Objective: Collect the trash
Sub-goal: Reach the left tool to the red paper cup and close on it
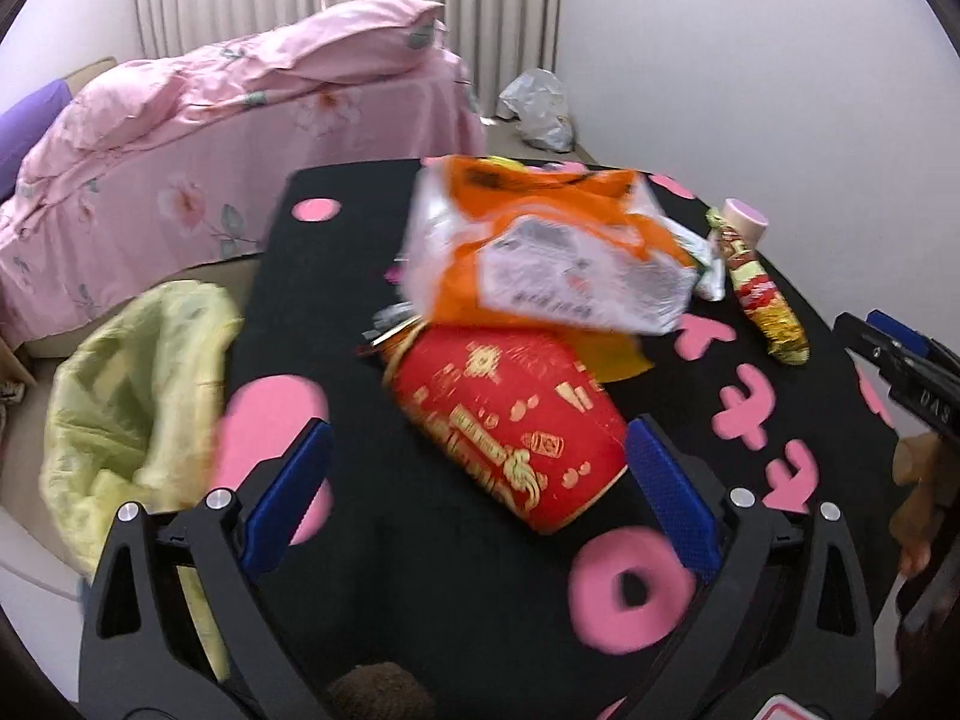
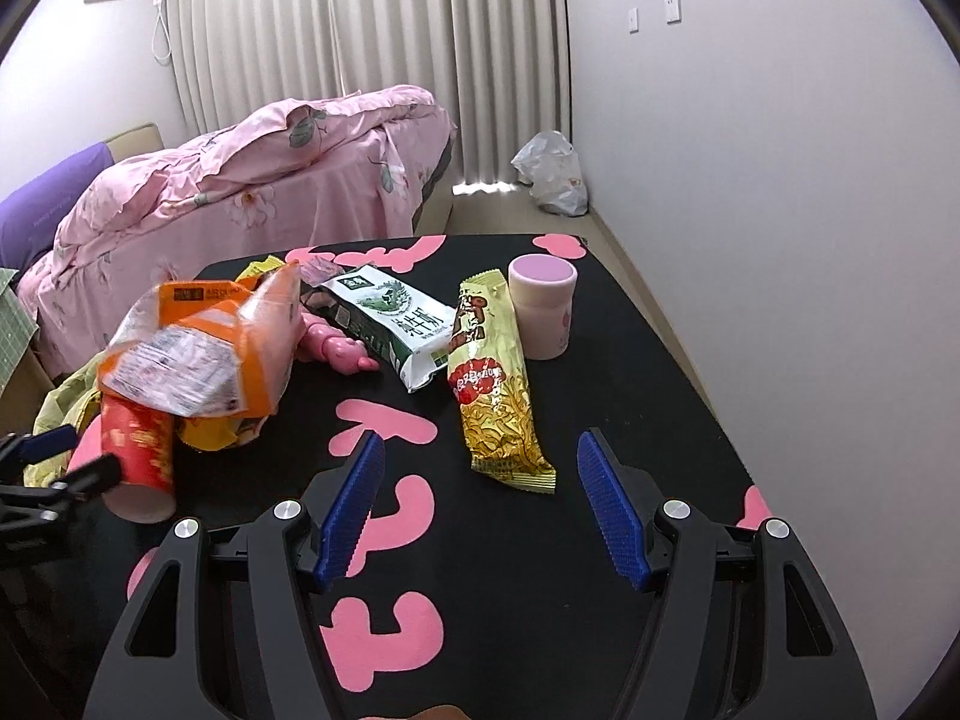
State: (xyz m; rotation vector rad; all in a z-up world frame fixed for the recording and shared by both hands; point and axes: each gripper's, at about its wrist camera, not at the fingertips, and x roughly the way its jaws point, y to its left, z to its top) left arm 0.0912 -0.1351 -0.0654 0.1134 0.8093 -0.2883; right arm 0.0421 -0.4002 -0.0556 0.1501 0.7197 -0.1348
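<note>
A red paper cup [image 1: 510, 420] [image 2: 141, 450] lies on its side on the black table [image 1: 336, 312] [image 2: 630, 396]. My left gripper [image 1: 480, 480] [image 2: 90, 451] is open, its blue pads on either side of the cup's base. An orange-and-white wrapper [image 1: 540, 252] [image 2: 204, 348] rests across the cup's far end. My right gripper [image 2: 483, 504] [image 1: 858, 324] is open and holds nothing, just short of a long yellow snack wrapper [image 2: 492, 372] [image 1: 762, 294]. A white-and-green packet [image 2: 390, 318] lies beyond it.
A bin lined with a yellow-green bag [image 1: 138, 396] stands off the table's left edge. A pink capped cup [image 2: 543, 306] [image 1: 744, 219] stands upright beside the yellow wrapper, and a pink toy [image 2: 342, 351] lies mid-table. A pink-covered bed [image 2: 252, 192] and a white bag [image 2: 552, 174] are behind.
</note>
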